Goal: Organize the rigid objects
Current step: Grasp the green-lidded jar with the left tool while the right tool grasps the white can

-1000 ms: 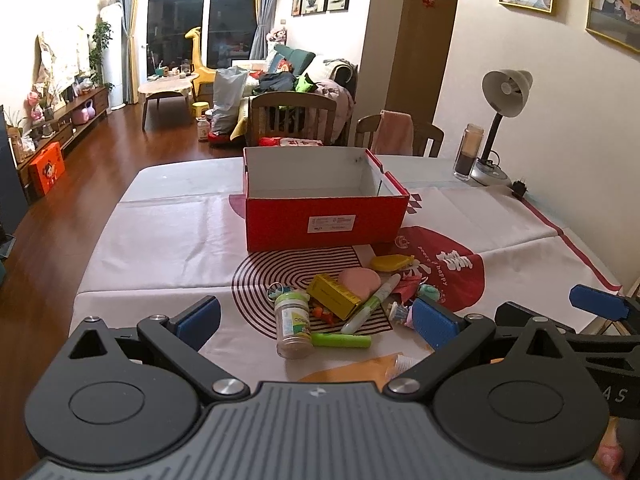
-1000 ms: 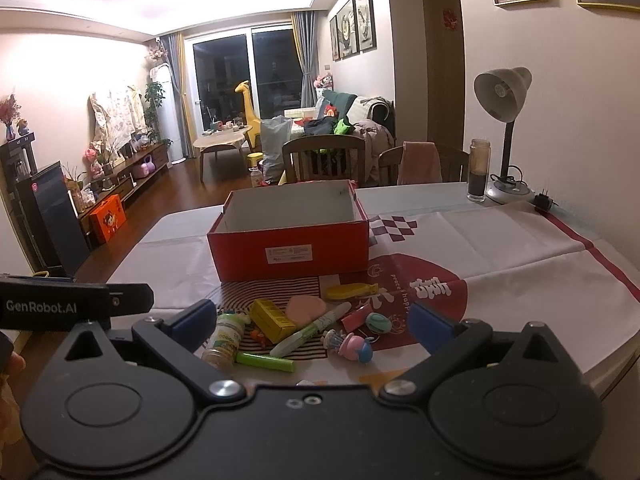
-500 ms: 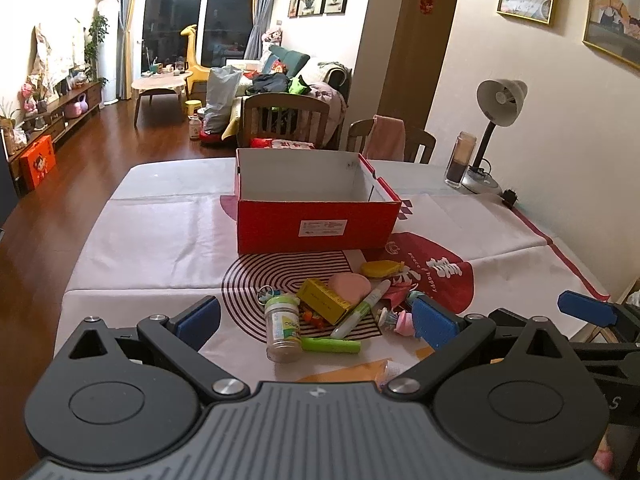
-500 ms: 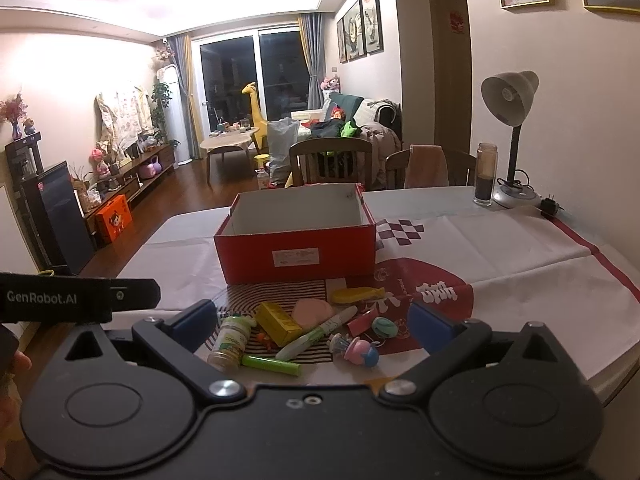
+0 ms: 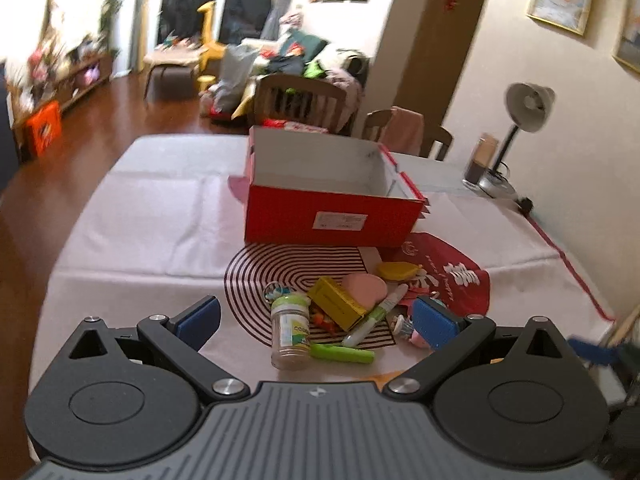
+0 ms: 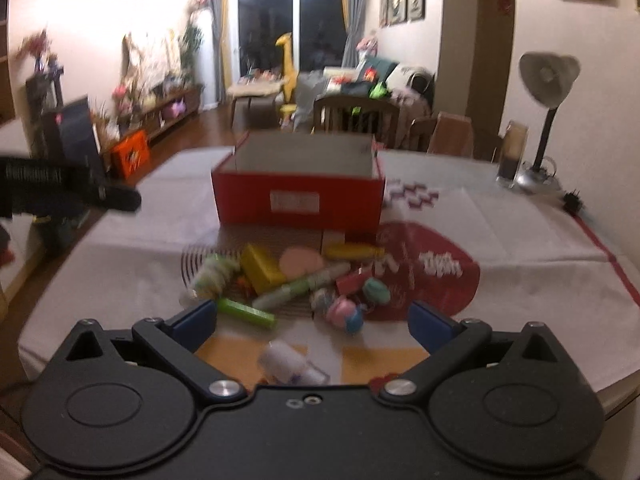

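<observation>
An open red box (image 5: 334,196) with a white, empty inside stands mid-table; it also shows in the right wrist view (image 6: 298,186). In front of it lies a heap of small things: a green-lidded jar (image 5: 291,330), a yellow box (image 5: 336,303), a pink disc (image 5: 365,286), a white-green pen (image 5: 376,314), a green stick (image 5: 342,353), a yellow oblong (image 5: 396,270). My left gripper (image 5: 316,320) is open and empty, just short of the jar. My right gripper (image 6: 312,322) is open and empty, above the heap's near edge, close to a pink-blue toy (image 6: 346,314) and a white roll (image 6: 286,362).
A white cloth with red print covers the table (image 5: 140,216). A desk lamp (image 5: 520,120) and a dark glass jar (image 5: 480,160) stand at the far right edge. Chairs (image 5: 304,100) stand behind the table. My left gripper's body (image 6: 60,194) sits at the left in the right wrist view.
Both grippers have moved forward and lower toward the heap, which now looks larger. Both views are blurred by motion. Jaws stay open.
</observation>
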`<state>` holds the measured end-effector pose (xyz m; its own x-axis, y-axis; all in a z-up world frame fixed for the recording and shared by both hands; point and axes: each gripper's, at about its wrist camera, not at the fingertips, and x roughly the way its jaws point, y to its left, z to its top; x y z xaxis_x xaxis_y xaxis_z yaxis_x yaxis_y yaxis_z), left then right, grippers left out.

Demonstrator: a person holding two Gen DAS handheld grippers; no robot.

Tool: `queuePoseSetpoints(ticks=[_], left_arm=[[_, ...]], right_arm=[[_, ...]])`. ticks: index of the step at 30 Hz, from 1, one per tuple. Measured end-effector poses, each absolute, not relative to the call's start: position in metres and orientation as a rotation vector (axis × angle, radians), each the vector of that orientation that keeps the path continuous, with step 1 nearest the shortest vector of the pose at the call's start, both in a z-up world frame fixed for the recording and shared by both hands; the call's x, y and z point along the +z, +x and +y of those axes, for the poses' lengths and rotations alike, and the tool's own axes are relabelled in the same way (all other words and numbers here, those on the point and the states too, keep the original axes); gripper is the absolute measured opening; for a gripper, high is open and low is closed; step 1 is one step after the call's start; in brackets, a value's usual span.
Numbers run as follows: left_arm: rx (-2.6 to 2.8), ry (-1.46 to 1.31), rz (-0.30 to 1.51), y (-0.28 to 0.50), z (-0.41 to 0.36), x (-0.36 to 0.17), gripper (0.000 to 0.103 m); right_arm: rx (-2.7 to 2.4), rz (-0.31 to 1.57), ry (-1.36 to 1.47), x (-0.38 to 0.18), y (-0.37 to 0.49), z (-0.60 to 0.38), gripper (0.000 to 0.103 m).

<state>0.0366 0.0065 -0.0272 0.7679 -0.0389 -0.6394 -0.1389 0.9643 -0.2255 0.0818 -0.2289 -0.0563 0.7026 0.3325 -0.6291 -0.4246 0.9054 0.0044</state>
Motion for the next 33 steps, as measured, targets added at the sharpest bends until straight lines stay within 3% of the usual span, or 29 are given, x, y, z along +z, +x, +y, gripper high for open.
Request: queuePoseSetpoints(ticks=[19,33], left_arm=[[0.181,-0.173,0.933,0.123,0.002,-0.125,0.102],[0.224,-0.16,1.027,0.153,0.004,-0.172,0.102]], right_arm=[[0.683,0.903,-0.384,-0.147,0.143,-0.201,0.089],[0.804,0.968,-0.527,-0.176,0.16,-0.189,0.058]])
